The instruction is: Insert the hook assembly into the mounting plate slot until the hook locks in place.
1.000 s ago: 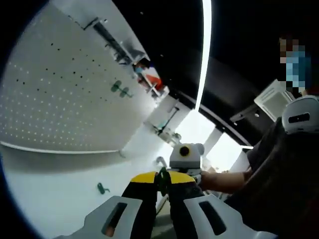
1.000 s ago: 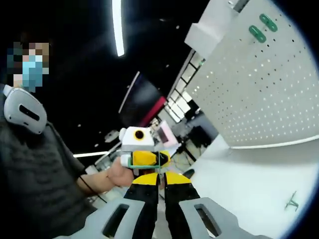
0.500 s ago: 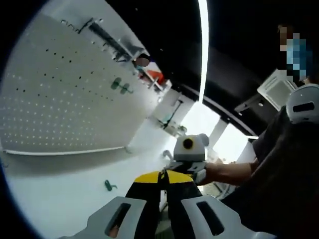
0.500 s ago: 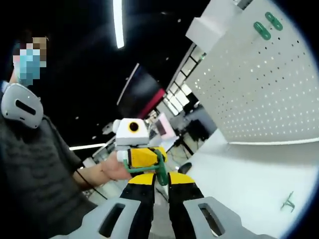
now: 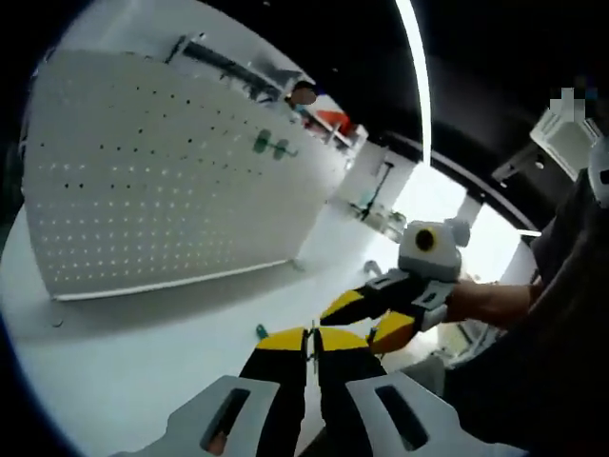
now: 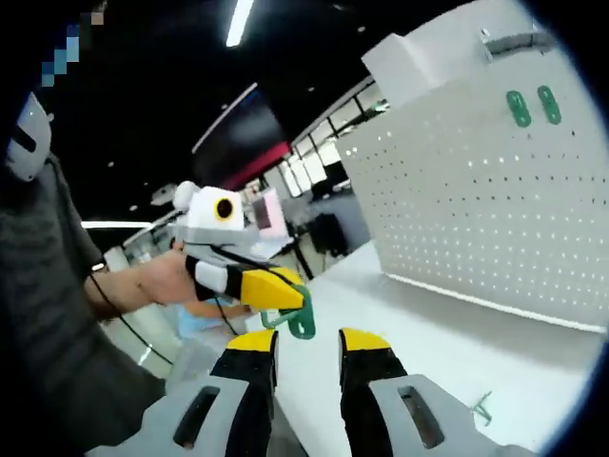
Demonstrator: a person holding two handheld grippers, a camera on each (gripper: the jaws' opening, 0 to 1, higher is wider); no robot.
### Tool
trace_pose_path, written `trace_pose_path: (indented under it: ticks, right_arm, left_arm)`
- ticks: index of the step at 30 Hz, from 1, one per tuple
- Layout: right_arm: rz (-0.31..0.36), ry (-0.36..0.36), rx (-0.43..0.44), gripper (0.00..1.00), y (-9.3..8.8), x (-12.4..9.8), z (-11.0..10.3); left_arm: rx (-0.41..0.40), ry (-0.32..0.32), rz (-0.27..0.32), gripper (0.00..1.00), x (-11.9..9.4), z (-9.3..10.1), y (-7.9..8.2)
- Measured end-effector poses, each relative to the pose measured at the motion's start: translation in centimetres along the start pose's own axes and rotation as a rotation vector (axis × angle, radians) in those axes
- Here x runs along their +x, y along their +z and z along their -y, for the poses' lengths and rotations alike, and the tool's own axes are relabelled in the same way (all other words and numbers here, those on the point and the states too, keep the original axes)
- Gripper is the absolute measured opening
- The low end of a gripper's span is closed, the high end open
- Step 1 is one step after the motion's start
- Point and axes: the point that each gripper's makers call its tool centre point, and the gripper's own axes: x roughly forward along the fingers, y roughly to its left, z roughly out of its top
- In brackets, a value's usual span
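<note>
The left gripper (image 5: 312,335) is shut on a green hook (image 6: 297,322), which shows as a thin edge between its jaws in its own view. In the right gripper view the left gripper (image 6: 282,293) comes in from the left, and the hook hangs from its yellow tips. Just below the hook, the right gripper (image 6: 309,341) stands open and grips nothing. In the left gripper view the right gripper (image 5: 366,319) is just beyond my tips with its jaws spread. The white pegboard plate (image 5: 162,190) (image 6: 495,209) stands upright on the table behind.
Two green hooks (image 5: 271,145) (image 6: 531,105) hang high on the pegboard. A loose green hook (image 5: 260,331) lies on the white table (image 5: 143,362), and a small wire hook (image 6: 481,407) lies near the right jaw. A person's hand and body are close behind the grippers.
The right gripper has opened and let go of the green hook, which stays in the left gripper. Both views have swung towards the pegboard.
</note>
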Motion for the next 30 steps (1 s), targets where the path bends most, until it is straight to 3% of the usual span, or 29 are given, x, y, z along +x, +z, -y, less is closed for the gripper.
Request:
trace_pose_path:
  ticks: [4, 7, 13, 16, 18, 20, 21, 24, 27, 30]
  right_arm:
    - [-0.046, -0.07, -0.068, 0.26, -0.3, 0.1, 0.2]
    - [-0.037, -0.069, -0.036, 0.26, 0.0, 0.4, -0.2]
    - [-0.051, -0.086, -0.022, 0.23, -0.5, 1.4, -0.6]
    - [-0.066, -0.114, -0.074, 0.21, -0.6, 1.9, -0.6]
    - [-0.058, -0.131, -0.062, 0.19, -0.7, 2.4, -0.2]
    - [-0.084, -0.13, -0.054, 0.18, -1.3, 3.0, -0.3]
    - [-0.11, -0.15, -0.089, 0.17, -1.7, 3.1, -0.1]
    - [-0.109, -0.154, -0.118, 0.16, -1.6, 3.6, -0.4]
    - [-0.095, -0.131, -0.13, 0.06, -1.3, 3.9, -1.0]
    - [-0.116, -0.148, -0.139, 0.06, -1.6, 4.2, -0.7]
  left_arm:
    - [-0.02, 0.054, -0.02, 0.02, 0.3, -1.0, -0.5]
    - [-0.042, 0.124, -0.058, 0.02, 0.5, -2.4, -1.6]
    - [-0.112, 0.171, -0.047, 0.02, 0.3, -3.2, -2.0]
    - [-0.114, 0.175, -0.047, 0.02, 0.3, -3.0, -2.1]
    - [-0.105, 0.185, -0.055, 0.02, 0.4, -3.1, -2.5]
    - [-0.108, 0.194, -0.064, 0.02, 0.3, -3.5, -3.0]
    - [-0.116, 0.193, -0.062, 0.02, 0.3, -3.5, -3.1]
    - [-0.121, 0.192, -0.056, 0.02, 0.2, -3.1, -3.1]
    - [-0.128, 0.198, -0.052, 0.03, 0.2, -3.1, -3.1]
    - [-0.14, 0.205, -0.049, 0.03, 0.1, -3.1, -3.1]
